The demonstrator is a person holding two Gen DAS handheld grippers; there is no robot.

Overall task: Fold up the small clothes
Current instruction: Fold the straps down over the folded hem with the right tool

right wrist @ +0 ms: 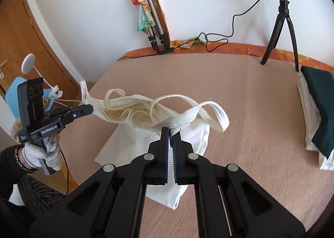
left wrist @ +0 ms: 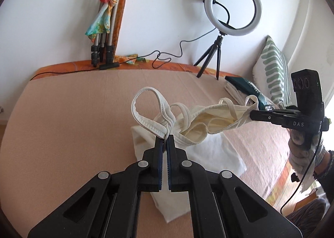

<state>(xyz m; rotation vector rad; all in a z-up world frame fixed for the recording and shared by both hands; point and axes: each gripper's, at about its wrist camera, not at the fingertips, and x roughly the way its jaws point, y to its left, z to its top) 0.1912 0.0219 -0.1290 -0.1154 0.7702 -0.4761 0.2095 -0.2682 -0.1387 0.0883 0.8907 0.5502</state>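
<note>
Above the peach blanket (left wrist: 73,133), each tool (left wrist: 166,140) (right wrist: 171,133) pinches the ribbed cream top's (left wrist: 210,121) looping straps.

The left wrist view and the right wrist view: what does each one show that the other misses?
Only the left wrist view shows the striped pillow and the whole ring light. Only the right wrist view shows the wooden door and a blue chair. Both show the cream top, lifted off the bed, each hand-held gripper, left and right, shut on it, and the folded tripod.
</note>
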